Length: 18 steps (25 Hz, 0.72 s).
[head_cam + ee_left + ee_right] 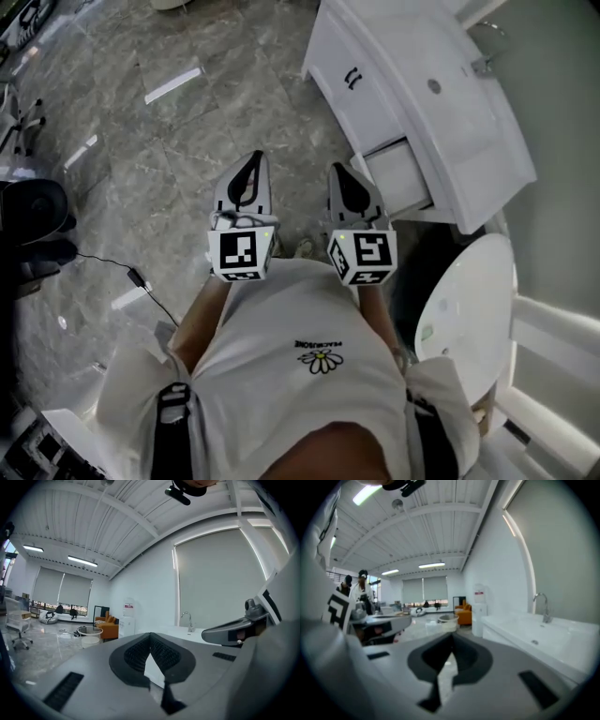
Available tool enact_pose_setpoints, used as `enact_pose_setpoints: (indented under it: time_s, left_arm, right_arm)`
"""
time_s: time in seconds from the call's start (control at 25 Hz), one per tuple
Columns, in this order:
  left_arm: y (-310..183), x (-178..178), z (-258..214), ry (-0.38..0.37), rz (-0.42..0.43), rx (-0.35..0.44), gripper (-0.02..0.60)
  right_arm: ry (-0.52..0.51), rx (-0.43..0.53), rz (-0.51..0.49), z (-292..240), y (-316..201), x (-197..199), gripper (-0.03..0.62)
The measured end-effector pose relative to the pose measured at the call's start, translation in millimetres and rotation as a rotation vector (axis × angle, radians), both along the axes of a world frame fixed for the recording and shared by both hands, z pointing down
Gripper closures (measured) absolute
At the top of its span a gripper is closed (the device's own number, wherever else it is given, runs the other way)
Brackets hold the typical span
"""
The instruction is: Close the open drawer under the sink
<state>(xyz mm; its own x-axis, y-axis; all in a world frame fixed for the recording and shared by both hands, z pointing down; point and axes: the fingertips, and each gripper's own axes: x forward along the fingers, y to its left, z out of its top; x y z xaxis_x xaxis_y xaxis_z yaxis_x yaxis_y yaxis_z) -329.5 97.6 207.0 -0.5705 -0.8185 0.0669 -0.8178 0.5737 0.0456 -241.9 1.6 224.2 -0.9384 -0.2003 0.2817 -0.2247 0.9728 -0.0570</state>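
In the head view the white vanity (349,89) stands at the upper right under its sink top (441,94). Its lower drawer (399,174) is pulled out toward the floor. My left gripper (252,159) and right gripper (338,170) are held side by side in front of me, both pointing toward the vanity, both shut and holding nothing. The right gripper's tips are just left of the open drawer's front, apart from it. In the left gripper view the fingertips (150,635) meet. The right gripper view shows its jaws closed (452,634), with the basin (534,634) and faucet (542,605) at the right.
A white toilet (469,309) stands right of me, beside the vanity's end. A black cable (131,272) and a dark chair (33,216) lie on the marble floor at the left. Far off are an orange sofa (108,626) and people (358,595).
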Motion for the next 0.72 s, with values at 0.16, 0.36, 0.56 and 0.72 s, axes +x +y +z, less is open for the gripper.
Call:
enact_pose_setpoints:
  time_s: [0.16,0.36,0.56,0.72]
  left_arm:
    - [-8,2,-10,-0.026,0.018,0.006,0.560]
    - [-36,17,-15,-0.032,0.074,0.013,0.560]
    - [-86,52,-20,-0.065,0.215,0.008,0.560]
    - [-133,89,-17,-0.061,0.355,-0.008,0.560]
  right_arm:
    - [-0.048,-0.003,0.036,-15,-14,2,0.565]
    - [-0.024,0.022,0.111,-8,-35,34,0.565]
    - [-0.047,-0.018,0.286,-4,-69,92,0.565]
    - [-0.068,-0.060,0.463,4,-100,151,0.565]
